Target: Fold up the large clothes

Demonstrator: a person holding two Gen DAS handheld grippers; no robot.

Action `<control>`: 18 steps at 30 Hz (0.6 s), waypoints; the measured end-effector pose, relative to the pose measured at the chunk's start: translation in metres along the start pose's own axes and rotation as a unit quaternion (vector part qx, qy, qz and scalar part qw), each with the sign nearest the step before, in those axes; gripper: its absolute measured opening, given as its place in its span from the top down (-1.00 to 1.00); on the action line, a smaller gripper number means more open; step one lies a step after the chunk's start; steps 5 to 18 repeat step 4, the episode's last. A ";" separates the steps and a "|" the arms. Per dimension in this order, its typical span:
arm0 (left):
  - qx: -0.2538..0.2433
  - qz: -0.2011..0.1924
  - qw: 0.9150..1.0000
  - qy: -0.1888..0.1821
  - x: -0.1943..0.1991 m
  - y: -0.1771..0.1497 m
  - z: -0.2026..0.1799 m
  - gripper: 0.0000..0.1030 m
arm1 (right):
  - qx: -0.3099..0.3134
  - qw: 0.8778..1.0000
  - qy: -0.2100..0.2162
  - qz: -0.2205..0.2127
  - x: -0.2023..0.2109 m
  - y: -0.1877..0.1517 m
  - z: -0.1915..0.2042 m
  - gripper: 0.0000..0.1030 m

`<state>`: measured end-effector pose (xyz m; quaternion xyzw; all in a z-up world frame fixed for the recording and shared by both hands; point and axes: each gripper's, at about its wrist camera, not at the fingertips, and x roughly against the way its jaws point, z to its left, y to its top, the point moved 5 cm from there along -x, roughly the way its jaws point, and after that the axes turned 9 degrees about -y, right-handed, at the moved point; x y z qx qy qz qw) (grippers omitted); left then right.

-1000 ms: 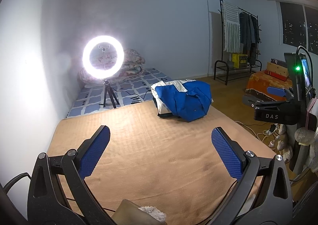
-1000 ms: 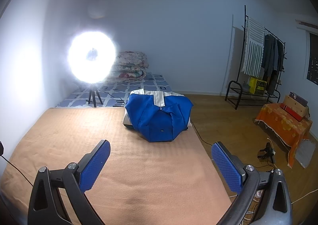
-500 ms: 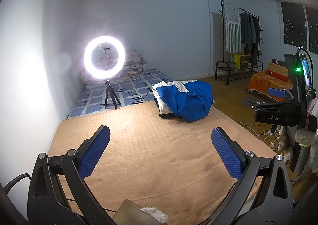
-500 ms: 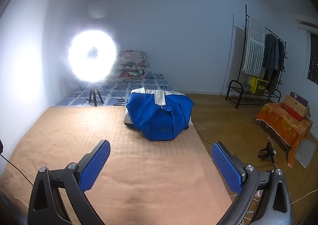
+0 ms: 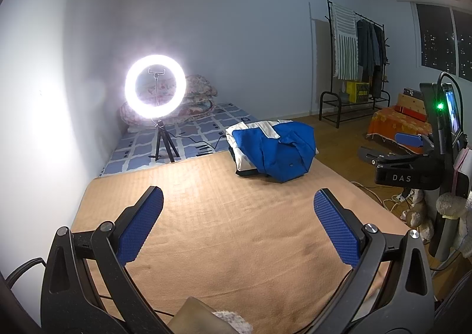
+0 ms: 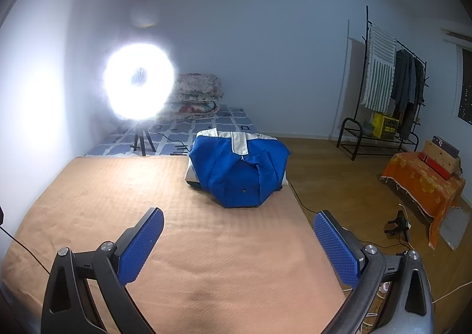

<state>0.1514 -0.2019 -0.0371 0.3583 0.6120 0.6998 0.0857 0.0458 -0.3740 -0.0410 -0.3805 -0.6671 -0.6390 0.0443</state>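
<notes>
The left claw (image 5: pixel 237 223) is wide open and holds nothing. Its two blue pads (image 5: pixel 141 229) hang over the tan blanket (image 5: pixel 224 230) on the bed and do not touch it. The right claw (image 6: pixel 239 241) is wide open too, with nothing between its pads (image 6: pixel 336 248). It also hangs over the blanket (image 6: pixel 118 195). In the left view the right claw (image 5: pixel 408 139) shows at 3 o'clock, out past the edge of the bed. The clothes (image 5: pixel 271 151) sit in a pile at the far end of the blanket, at 1 o'clock from the left claw and well apart from it. A blue jacket with a white collar lies on top of the pile, and more folded cloth, white and dark, shows under it. From the right claw the clothes (image 6: pixel 239 172) are at 12 o'clock, near the right edge of the blanket, and well apart from the pads. A ring light (image 5: pixel 155 89) glows on a small black stand at 11 o'clock, on a blue and white checked sheet (image 5: pixel 191 139) past the blanket. In the right view the light (image 6: pixel 138 82) is very bright and blurs what is around it. Folded quilts (image 6: pixel 197 95) are stacked by the wall behind the light. A black rack (image 6: pixel 392 80) with a striped towel and dark clothes stands by the wall at 2 o'clock. A low thing with an orange cloth (image 6: pixel 421 180) over it sits on the wood floor at 3 o'clock.
</notes>
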 end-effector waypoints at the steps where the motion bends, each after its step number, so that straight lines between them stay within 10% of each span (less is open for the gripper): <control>1: -0.001 0.000 1.000 0.002 0.000 0.000 0.000 -1.00 | 0.000 1.000 0.000 0.000 0.000 0.000 0.000 -0.99; 18: -0.001 -0.001 1.000 0.002 0.000 0.002 0.001 -1.00 | -0.001 1.000 0.001 0.000 0.001 -0.001 0.001 -1.00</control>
